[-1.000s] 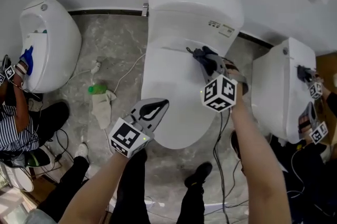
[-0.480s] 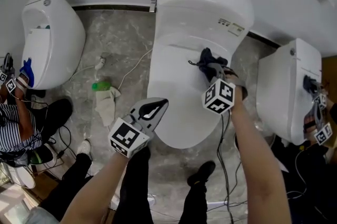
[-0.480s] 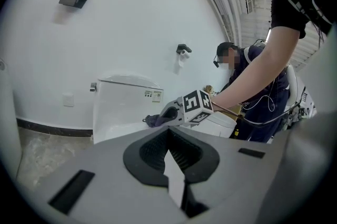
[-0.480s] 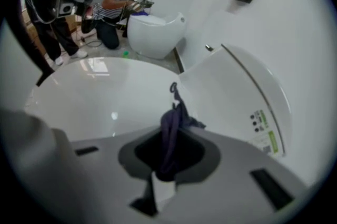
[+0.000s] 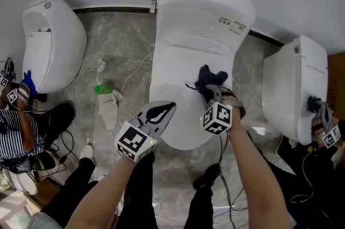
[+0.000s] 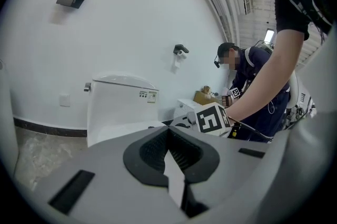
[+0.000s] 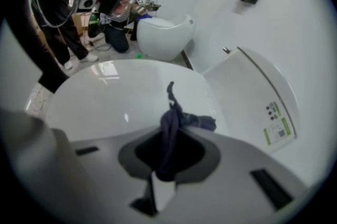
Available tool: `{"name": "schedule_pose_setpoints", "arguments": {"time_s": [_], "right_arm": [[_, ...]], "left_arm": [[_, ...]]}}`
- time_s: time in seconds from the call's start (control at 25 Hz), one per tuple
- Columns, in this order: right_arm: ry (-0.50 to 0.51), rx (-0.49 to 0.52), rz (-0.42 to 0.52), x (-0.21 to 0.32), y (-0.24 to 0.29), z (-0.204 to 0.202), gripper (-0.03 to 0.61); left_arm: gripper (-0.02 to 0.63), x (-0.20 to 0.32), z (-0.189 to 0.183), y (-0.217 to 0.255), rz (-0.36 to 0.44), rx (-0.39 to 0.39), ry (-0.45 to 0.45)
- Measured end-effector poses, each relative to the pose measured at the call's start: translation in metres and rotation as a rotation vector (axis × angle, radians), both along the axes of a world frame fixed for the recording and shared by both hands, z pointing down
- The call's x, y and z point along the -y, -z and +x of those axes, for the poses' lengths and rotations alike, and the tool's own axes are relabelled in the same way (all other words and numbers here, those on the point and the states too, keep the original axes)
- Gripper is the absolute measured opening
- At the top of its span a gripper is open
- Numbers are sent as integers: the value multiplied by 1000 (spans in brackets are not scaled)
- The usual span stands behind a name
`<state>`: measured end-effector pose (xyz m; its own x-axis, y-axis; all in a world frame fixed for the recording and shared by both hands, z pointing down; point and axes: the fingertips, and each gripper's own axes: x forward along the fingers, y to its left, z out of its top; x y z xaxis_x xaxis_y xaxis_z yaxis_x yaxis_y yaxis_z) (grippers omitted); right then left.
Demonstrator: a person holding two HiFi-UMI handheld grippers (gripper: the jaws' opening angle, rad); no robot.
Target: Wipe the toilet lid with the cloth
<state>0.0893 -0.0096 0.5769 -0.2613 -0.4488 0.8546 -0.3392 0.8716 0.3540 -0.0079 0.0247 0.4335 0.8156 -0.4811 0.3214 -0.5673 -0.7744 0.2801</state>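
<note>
Dark cloth (image 5: pixel 209 78) is seen mid-way down the toilet lid (image 5: pixel 178 50), pinched by the right gripper (image 5: pixel 211 90). The left gripper (image 5: pixel 161 110), in its view, is closed on nothing. Right gripper view: cloth is clamped tight; wiping is judged under way, with the lid's front edge left to do.

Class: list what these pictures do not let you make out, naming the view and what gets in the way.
Tank label print: too small in head view, blurred in right gripper view.
Toilet lid beneath the cloth: covered by it and the right tool, head view.
Green object on the floor: too small to identify, head view.
</note>
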Motion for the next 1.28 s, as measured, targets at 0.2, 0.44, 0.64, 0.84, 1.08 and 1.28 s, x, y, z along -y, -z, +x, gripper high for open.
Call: {"name": "schedule_pose_setpoints", "arguments": {"time_s": [0.2, 0.44, 0.64, 0.84, 1.08, 1.28], "right_arm": [[-15, 15, -9, -28, -5, -6, 61], [-33, 39, -19, -62, -9, -14, 61], [-45, 59, -36, -94, -11, -20, 61], [-55, 78, -56, -122, -12, -26, 61], [-50, 90, -91, -162, -17, -34, 61], [-32, 92, -124, -187, -19, -40, 61]], "left_arm": [[12, 0, -1, 2, -10, -24, 20], [12, -1, 3, 0, -29, -30, 29], [12, -6, 8, 2, -19, -28, 16], [12, -15, 12, 0, -25, -30, 9], [12, -17, 15, 2, -33, -35, 9], [12, -15, 14, 5, -25, -35, 10]]}}
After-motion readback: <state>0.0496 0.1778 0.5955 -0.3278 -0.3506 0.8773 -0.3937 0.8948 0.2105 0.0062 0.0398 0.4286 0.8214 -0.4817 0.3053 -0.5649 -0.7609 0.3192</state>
